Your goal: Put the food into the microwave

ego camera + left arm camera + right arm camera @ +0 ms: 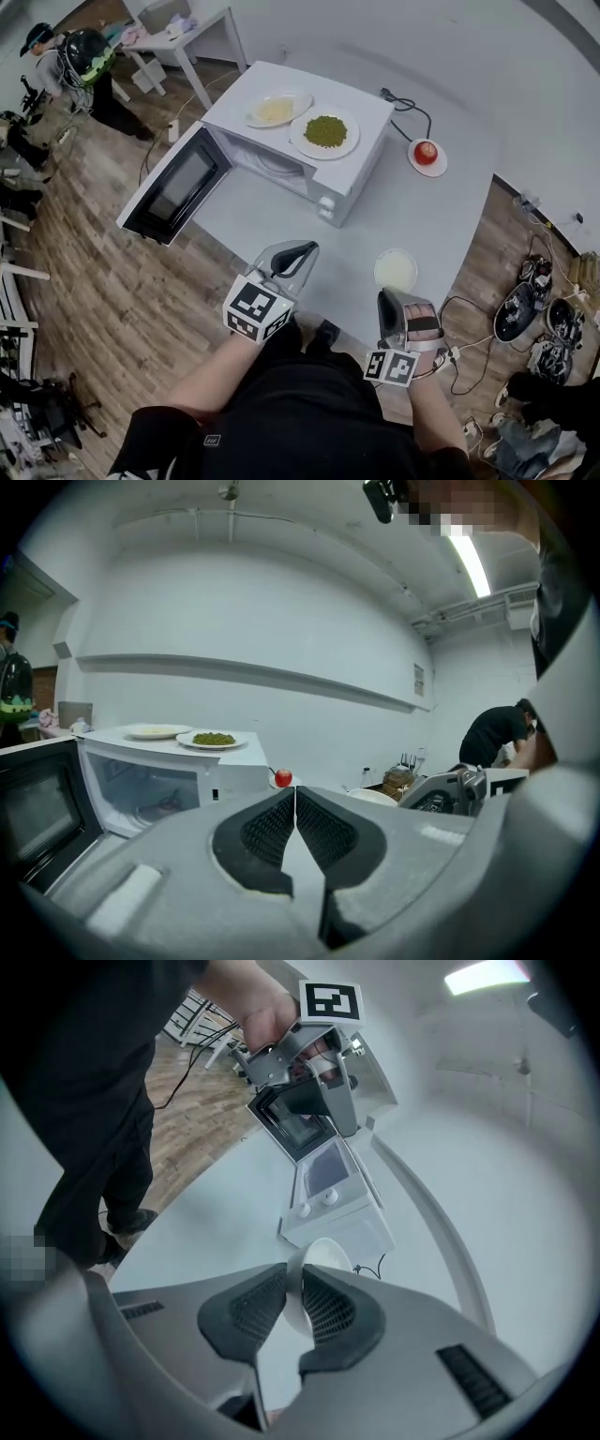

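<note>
The white microwave [354, 178] [240, 772] [330, 1206] stands on the pale table with its door [174, 187] swung open to the left. On its top sit a plate of green food [325, 131] [214, 739] and a plate of yellow food [275, 110] [157, 731]. A red apple [426, 151] [282, 779] rests on a small dish behind it. My left gripper [306, 249] [295, 797] is shut and empty, held in front of the microwave. My right gripper [386, 296] [293, 1283], rolled on its side, is shut on the near rim of a white bowl [396, 270] [328, 1252].
The table's [281, 211] near edge is just in front of my body. Cables and gear [539, 314] lie on the wood floor at the right. A power cord [405, 101] runs behind the microwave. A person [66, 64] stands far off at the back left, another [497, 738] at the right.
</note>
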The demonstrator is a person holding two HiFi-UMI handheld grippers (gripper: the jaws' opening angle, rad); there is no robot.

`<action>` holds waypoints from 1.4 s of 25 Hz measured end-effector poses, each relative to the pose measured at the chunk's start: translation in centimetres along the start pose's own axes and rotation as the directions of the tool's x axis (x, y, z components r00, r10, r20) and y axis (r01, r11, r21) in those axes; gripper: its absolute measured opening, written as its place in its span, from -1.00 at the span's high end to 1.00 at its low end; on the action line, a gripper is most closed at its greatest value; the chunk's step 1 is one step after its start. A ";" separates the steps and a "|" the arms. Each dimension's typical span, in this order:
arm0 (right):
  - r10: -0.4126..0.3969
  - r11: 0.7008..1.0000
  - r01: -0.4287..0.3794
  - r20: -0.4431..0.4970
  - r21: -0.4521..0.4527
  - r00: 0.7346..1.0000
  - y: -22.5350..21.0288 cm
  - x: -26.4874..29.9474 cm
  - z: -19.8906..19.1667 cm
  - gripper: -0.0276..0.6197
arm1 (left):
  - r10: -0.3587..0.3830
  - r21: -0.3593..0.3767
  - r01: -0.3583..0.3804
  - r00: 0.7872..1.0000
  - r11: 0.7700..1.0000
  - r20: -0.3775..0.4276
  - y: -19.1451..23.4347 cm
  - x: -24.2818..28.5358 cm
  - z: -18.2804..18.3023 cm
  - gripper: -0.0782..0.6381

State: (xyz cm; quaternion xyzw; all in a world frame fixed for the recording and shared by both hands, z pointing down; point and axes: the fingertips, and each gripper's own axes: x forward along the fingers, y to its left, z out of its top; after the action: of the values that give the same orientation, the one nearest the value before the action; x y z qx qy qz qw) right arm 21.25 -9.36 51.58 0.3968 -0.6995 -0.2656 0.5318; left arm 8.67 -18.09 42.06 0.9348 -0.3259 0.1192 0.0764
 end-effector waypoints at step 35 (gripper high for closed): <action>0.005 0.998 0.000 0.067 -0.062 0.998 -3.7 19.1 28.3 0.72 | -0.081 0.061 0.085 0.995 0.995 -0.058 23.5 -9.6 -2.6 0.75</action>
State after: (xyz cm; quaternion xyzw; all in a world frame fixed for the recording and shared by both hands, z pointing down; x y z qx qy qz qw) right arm -7.04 -28.83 50.49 0.3701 -0.7090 -0.2996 0.5202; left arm -13.81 -30.06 43.42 0.9458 -0.2805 0.1521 0.0605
